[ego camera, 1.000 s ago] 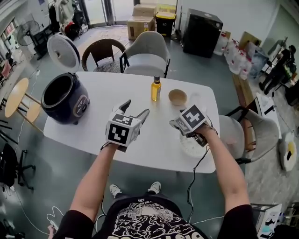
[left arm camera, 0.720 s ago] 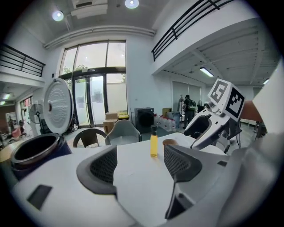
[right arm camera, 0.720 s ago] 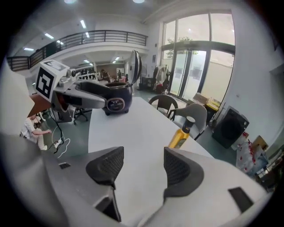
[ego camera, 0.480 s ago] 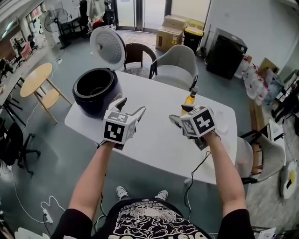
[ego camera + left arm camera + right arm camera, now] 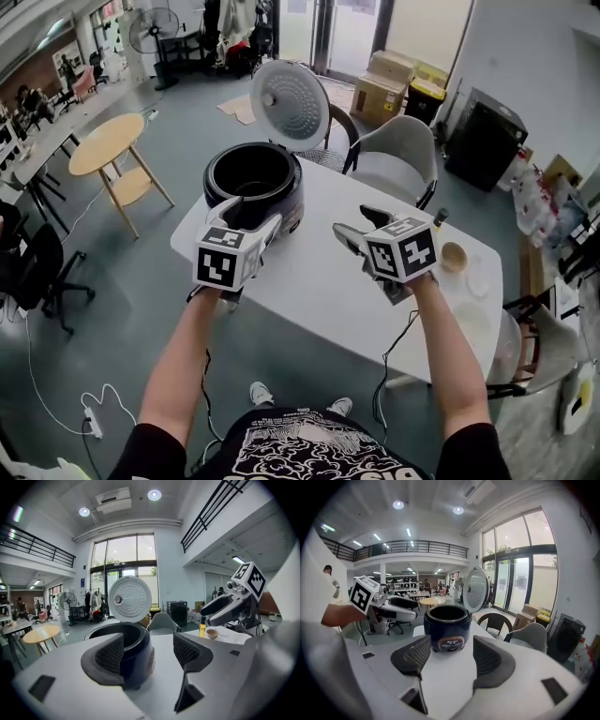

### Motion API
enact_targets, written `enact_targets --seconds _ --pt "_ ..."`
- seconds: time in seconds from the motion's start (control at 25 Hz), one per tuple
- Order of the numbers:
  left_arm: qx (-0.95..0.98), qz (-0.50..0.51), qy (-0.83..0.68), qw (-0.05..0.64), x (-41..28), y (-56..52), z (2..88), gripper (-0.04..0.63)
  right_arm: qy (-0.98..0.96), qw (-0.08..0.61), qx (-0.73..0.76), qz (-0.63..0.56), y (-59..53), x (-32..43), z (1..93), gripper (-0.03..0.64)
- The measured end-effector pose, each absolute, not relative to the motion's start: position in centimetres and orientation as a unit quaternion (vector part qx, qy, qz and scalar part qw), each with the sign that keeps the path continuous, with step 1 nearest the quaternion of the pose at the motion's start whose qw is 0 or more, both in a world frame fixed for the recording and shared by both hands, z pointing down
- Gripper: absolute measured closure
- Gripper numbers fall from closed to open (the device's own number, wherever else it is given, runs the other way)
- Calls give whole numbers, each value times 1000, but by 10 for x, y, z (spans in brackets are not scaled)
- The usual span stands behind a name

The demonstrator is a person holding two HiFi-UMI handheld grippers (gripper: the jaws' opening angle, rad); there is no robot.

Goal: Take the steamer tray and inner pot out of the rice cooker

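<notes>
- The cooker (image 5: 287,199) stands at the bench's (image 5: 319,281) far-left corner, lid (image 5: 291,103) raised and mouth facing up. The tray and pot inside cannot be made out.
- The left gripper (image 5: 248,214) is nearer, just short of the cooker's front wall. Its fingers (image 5: 110,656) are wide and empty.
- The right gripper (image 5: 356,223) hangs to the cooker's right, fingers (image 5: 415,656) wide and empty.
- Reaching in likely means coming over the rim from above.

- I've got the rice cooker (image 5: 253,187) on the counter's (image 5: 319,281) far left corner, its lid (image 5: 291,103) standing up behind it.
- My left gripper (image 5: 249,212) is just before the rice cooker, and my right gripper (image 5: 354,221) is beside it on the right.
- The bottle (image 5: 438,218) and bowl (image 5: 455,256) sit near the counter's right end.
- There's a chair (image 5: 398,159) behind the counter.
</notes>
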State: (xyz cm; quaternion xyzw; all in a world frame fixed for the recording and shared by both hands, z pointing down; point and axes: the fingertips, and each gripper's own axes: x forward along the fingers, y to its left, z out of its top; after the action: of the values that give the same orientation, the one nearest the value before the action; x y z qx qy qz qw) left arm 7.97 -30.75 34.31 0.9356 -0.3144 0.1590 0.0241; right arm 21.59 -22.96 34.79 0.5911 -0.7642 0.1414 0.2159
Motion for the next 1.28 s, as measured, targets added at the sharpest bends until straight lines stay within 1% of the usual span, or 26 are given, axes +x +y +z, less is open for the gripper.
enact_targets --seconds 0.36,0.52,0.64,0.96,1.16,1.28 --pt "936 125 -315 89 -28 -377 326 267 -769 173 597 152 -296 124 325 319" --pt "945 121 -283 111 -57 -395 317 267 -763 166 603 164 -313 95 321 319" --pt "947 129 -269 116 -77 -415 317 267 -756 167 611 169 -330 78 323 319" --pt "949 151 -244 131 -83 -456 332 267 -750 147 612 202 -369 77 333 319" --pt "944 149 -219 198 -75 -493 345 267 -758 120 594 241 -407 84 345 319" --pt "937 142 -196 250 -66 -523 348 265 -758 114 587 260 -439 94 354 319"
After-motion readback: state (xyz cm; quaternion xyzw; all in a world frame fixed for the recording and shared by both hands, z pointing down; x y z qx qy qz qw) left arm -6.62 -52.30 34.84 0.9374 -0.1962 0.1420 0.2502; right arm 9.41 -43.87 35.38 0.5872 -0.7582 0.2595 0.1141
